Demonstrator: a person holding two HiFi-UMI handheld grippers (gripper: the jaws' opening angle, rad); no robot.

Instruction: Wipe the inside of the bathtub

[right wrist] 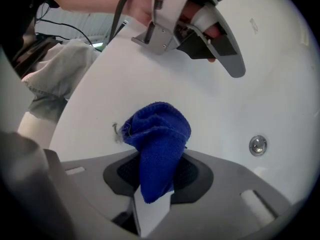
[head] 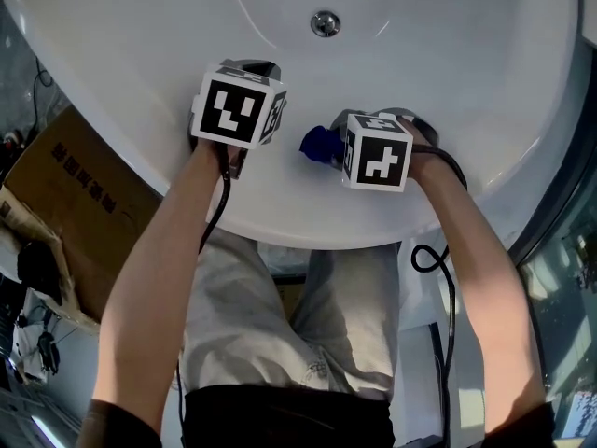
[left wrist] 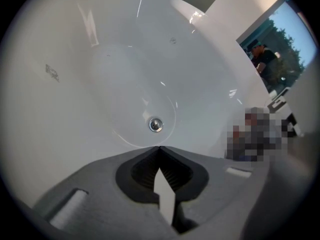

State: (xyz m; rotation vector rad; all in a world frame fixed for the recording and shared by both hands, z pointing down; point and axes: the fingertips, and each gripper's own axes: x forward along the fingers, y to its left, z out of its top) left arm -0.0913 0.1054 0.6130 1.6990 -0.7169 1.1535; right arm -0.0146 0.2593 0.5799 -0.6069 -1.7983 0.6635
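Note:
The white bathtub [head: 438, 54] fills the top of the head view, its metal drain [head: 325, 23] near the middle. Both grippers hang over the tub's near rim. My right gripper [right wrist: 157, 154] is shut on a bunched blue cloth [right wrist: 157, 131], which sticks out past the jaw tips just above the tub's inner wall. In the head view the cloth [head: 317, 144] shows left of the right gripper's marker cube. My left gripper [left wrist: 159, 148] is shut with nothing in it and looks down the basin toward the drain [left wrist: 155, 125]. It also shows in the right gripper view as the left gripper [right wrist: 232, 66].
A brown cardboard box [head: 84, 213] stands on the floor left of the tub. Black cables [head: 438, 269] trail from both grippers past the person's legs [head: 270, 315]. A window [left wrist: 277, 49] lies beyond the tub's far right side.

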